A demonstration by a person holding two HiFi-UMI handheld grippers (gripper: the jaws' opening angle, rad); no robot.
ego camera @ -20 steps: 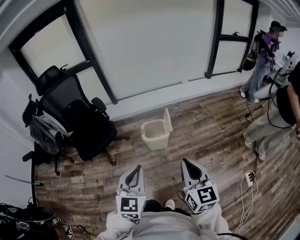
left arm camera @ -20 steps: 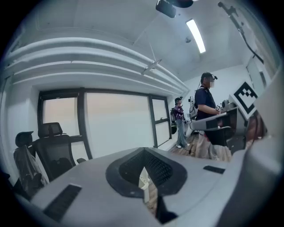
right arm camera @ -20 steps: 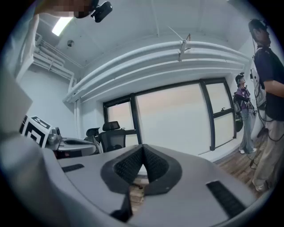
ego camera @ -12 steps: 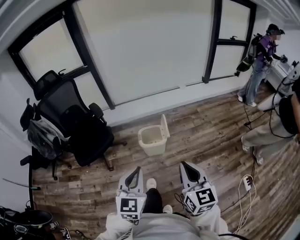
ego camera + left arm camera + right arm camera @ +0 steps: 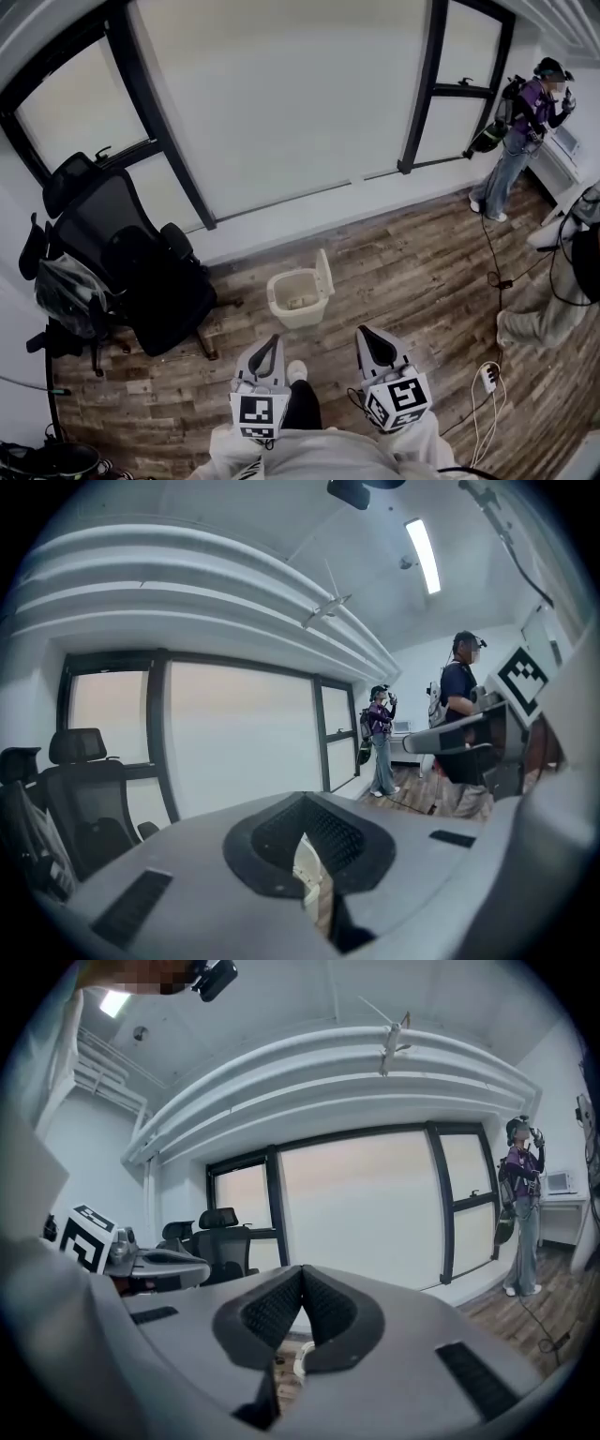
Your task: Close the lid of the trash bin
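Observation:
A small cream trash bin (image 5: 295,300) stands on the wood floor just ahead of me, its lid (image 5: 324,272) hinged up at the right side and standing open. Something pale lies inside. My left gripper (image 5: 270,340) and right gripper (image 5: 367,333) are held side by side below the bin, both shut with nothing between the jaws. A sliver of the bin shows through the closed jaws in the left gripper view (image 5: 307,866) and in the right gripper view (image 5: 302,1358).
A black office chair (image 5: 131,262) with a bag hung on it stands left of the bin. A person (image 5: 520,141) stands at the far right by the window wall; another person's legs (image 5: 553,309) are at the right edge. A white power strip and cable (image 5: 487,380) lie on the floor to the right.
I have stepped forward: the bin now lies closer to the grippers and lower in the head view. The grippers keep their pose. The far person has raised an arm.

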